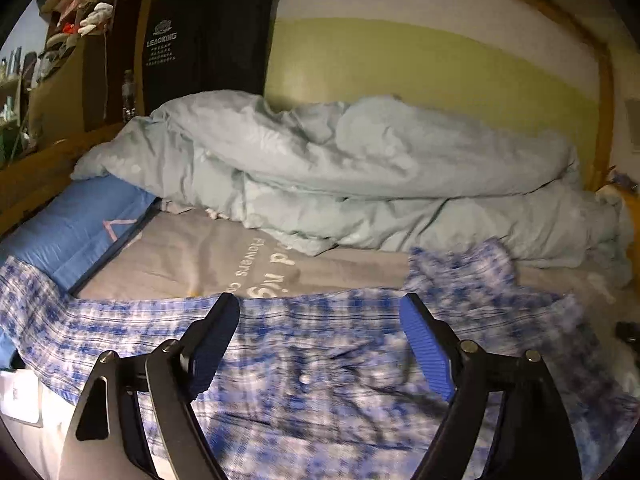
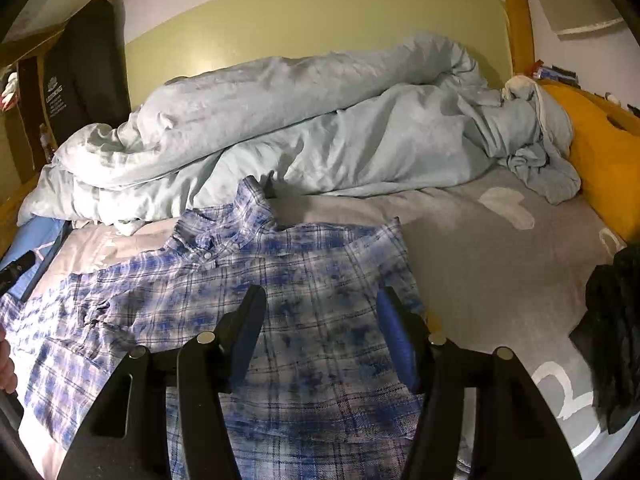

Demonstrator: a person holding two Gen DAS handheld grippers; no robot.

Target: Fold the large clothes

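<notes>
A blue and white plaid shirt (image 2: 248, 276) lies spread face up on the grey bed sheet (image 2: 500, 260), collar toward the duvet. It also shows, blurred, in the left wrist view (image 1: 320, 360), with one sleeve reaching left. My left gripper (image 1: 320, 304) is open and empty, hovering over the shirt's middle. My right gripper (image 2: 322, 296) is open and empty above the shirt's right side. In the right wrist view, part of the left gripper (image 2: 14, 268) shows at the left edge.
A crumpled pale blue duvet (image 2: 280, 120) fills the back of the bed against the green headboard. A blue pillow (image 1: 68, 224) lies at the left, an orange pillow (image 2: 600, 168) at the right. A dark garment (image 2: 616, 340) lies on the right edge.
</notes>
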